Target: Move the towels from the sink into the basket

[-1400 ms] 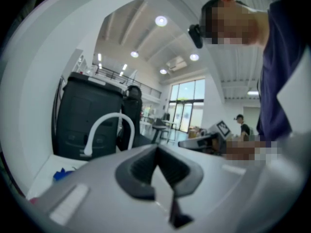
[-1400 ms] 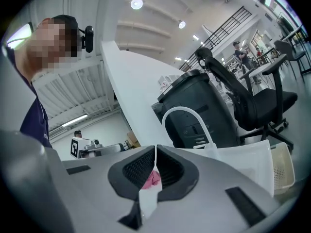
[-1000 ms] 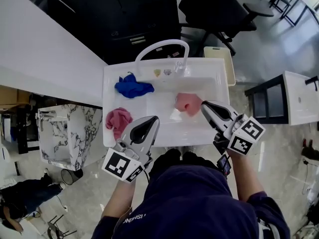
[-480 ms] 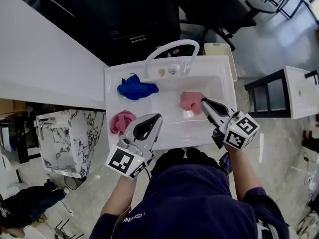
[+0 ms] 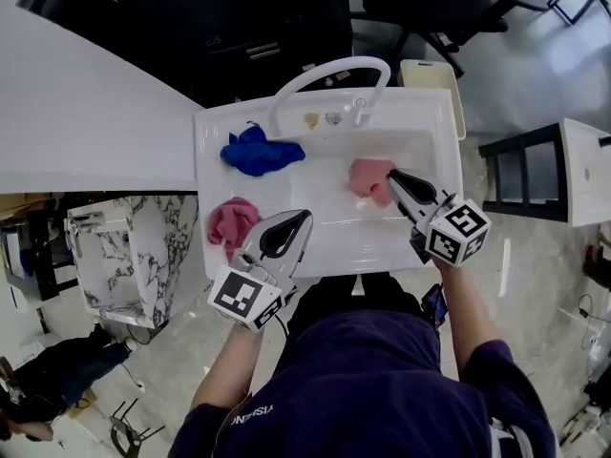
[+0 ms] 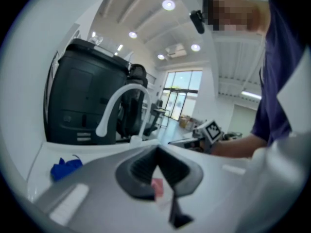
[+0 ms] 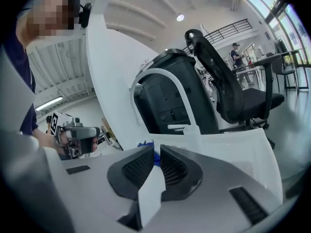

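Firstly, black cabinet (image 5: 239,17): bulkiest item, standing behind the sink.

Sink (image 5: 215,127): white, rectangular, directly before the person, whose dark blue top (image 5: 363,380) fills the lower head view.

Office chair (image 7: 228,76): black, beyond the cabinet.

Faucet (image 5: 325,70): white arch over the sink's far rim.

Cream container (image 5: 427,89): just beside the sink's far right corner; contents not visible.

Blue towel (image 5: 256,151): crumpled, at the sink's far left, near the left end of the faucet's arch.

Rose towel (image 5: 232,225): bunched, at the sink's near left, just left of the left tongs.

Pale pink towel (image 5: 368,176): bunched in the basin, right of centre. The tip of the right tongs lies at its right edge; contact cannot be determined.

Left tongs (image 5: 307,215): over the sink's near rim, pointing into the basin. Jaws are pressed together at the tips, pinching nothing.

Right tongs (image 5: 392,174): over the basin's right side. Jaws are pressed together with only a sliver between them, empty; a bit of blue shows through that sliver in the right gripper view.
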`<state>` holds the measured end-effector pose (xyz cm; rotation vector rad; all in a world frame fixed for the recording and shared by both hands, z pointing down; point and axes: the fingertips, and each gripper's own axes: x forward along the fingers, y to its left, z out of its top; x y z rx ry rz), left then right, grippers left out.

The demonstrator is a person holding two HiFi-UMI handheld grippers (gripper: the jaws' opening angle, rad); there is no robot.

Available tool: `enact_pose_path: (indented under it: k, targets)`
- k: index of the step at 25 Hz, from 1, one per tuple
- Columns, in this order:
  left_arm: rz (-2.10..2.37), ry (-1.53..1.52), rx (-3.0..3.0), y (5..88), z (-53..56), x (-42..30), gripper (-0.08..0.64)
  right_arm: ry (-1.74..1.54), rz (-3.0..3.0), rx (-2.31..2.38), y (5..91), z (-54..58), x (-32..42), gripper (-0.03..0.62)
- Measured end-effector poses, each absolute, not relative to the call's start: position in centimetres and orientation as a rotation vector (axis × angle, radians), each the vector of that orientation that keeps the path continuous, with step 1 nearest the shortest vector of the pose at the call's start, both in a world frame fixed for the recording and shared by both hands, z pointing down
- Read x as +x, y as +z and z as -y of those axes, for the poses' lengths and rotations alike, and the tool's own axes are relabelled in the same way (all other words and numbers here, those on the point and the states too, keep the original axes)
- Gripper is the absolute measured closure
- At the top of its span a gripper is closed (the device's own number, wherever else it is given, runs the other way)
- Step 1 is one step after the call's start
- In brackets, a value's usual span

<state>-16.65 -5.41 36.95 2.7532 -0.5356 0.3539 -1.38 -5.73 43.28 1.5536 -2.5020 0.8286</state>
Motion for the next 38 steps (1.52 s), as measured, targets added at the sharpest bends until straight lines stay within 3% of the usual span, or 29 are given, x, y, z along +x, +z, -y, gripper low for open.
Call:
enact_pose_path:
  k: [10,22,38]
  targets:
    - [0.567,0.422,2.700,38.8,4.9,-14.7,0.557,0.932,2.420,1.397,51.2,6.5,-0.2,0.578]
    - [0.644,0.460,2.640,39.9,4.8,-14.6,0.557,1.087,2.252,1.232,60.4,6.1,0.1,0.437]
    - [0.699,0.482,2.577,41.3,4.7,-15.0,0.557,1.169,1.991,1.173,68.5,5.4,1.2,0.314]
